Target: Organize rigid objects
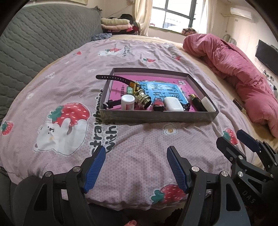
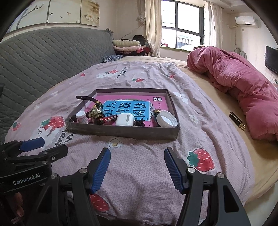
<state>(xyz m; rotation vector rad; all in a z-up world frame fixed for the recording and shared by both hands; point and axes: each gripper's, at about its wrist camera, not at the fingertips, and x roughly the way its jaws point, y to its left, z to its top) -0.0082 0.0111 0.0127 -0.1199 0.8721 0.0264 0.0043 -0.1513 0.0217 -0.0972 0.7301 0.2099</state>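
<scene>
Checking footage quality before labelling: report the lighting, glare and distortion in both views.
Left wrist view: window blown out, bed bulges from fisheye, dark corners. Right wrist view: same bright window, tray contents sharp, soft daylight, faint shadows; both grippers in focus.

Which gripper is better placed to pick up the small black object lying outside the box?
Probably the right gripper: the black object lies on the bed to the right of the box, and the open left gripper is farther over.

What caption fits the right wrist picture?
Open right tongs hover before a shallow grey cardboard box of small items.
</scene>
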